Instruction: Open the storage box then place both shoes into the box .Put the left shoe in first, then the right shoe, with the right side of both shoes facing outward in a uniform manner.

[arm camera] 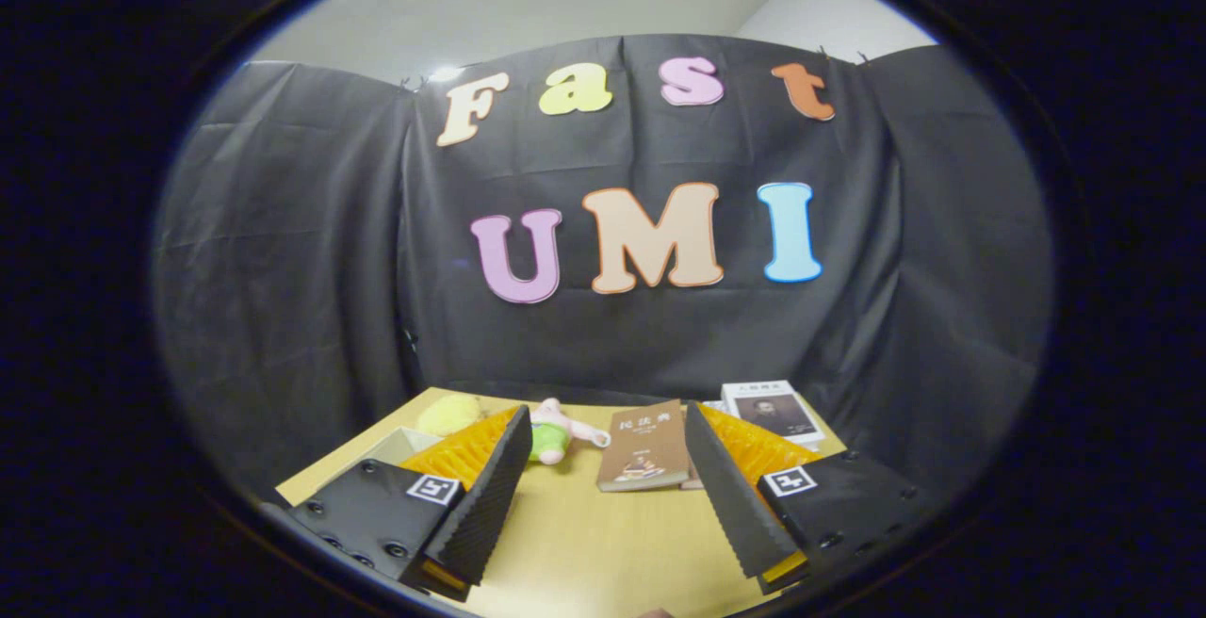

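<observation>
My gripper (pixel 605 430) is held above a light wooden table (pixel 584 543), its two fingers spread wide apart with nothing between them. It is open. A white box-like corner (pixel 400 444) peeks out just beyond the left finger; I cannot tell what it is.
Beyond the fingers a brown book (pixel 645 448) lies on the table. A small plush toy (pixel 556 434) lies left of it, with a yellow soft object (pixel 450 414) further left. A white book with a portrait cover (pixel 773 411) lies at the far right by the black cloth wall.
</observation>
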{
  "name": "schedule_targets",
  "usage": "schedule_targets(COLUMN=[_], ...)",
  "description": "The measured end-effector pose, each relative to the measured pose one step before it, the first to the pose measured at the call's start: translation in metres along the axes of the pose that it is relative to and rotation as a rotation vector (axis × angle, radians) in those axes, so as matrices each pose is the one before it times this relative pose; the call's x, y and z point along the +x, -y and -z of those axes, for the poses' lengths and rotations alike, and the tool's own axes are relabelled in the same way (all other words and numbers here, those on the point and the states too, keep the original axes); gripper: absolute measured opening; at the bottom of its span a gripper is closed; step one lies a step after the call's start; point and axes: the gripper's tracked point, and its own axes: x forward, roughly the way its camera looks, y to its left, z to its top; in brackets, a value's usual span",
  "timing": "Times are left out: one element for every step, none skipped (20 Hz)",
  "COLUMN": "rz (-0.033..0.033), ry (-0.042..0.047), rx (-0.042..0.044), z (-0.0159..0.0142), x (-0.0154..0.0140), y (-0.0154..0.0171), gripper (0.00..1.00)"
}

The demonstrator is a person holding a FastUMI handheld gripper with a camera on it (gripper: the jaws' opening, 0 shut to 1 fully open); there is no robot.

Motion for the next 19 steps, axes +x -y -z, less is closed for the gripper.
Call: schedule_targets(rz=[0.01763, 0.01359, 0.00888, 0.00888, 0.00991, 0.01459, 0.01686, 0.01084, 0.00742, 0.00799, 0.00926, 0.00584, 0.00343, 0.00141, 0.00035, 0.00160, 0.00188, 0.00323, 0.00009], ry=[0.02640, 0.02256, 0.02478, 0.02283, 0.02086, 0.01298, 0.00491, 0.00821, 0.01140, 0.01034, 0.00928, 0.00297, 0.00290, 0.00217, 0.00470, 0.00516, 0.00481, 0.00428, 0.00022], rx=[-0.00276, -0.00379, -0.00046, 0.00231, 0.00301, 0.00353, 0.00655, 0.00955, 0.00812, 0.00300, -0.00006, -0.00119, 0.00208, 0.00465, 0.00751, 0.00686, 0.00400, -0.00007, -0.00205], z=[-0.00685, -0.00686, -0.00564, -0.00532, -0.00477, -0.00348, -0.00207, -0.00291, -0.00392, -0.00367, -0.00116, -0.00120, -0.00040, -0.00020, -0.00162, -0.00214, -0.00076, -0.00039, 0.00003], x=[-0.00252, -0.00390, -0.00417, -0.00338, -0.00157, -0.00168, -0.00201, -0.00246, -0.00121, -0.00033, -0.00162, 0.00028, -0.00058, -0.00136, 0.00024, -0.00034, 0.00120, -0.00005, -0.00046], y=[0.01107, 0.00996, 0.00829, 0.00785, 0.00835, 0.00774, 0.00808, 0.00494, 0.00500, 0.00336, 0.00296, 0.00221, 0.00067, 0.00052, 0.00001, -0.00085, 0.00030, 0.00033, -0.00097], gripper=[1.00, 1.00, 1.00, 1.00, 1.00, 1.00, 1.00, 1.00, 1.00, 1.00, 1.00, 1.00, 1.00, 1.00, 1.00, 1.00, 1.00, 1.00, 1.00])
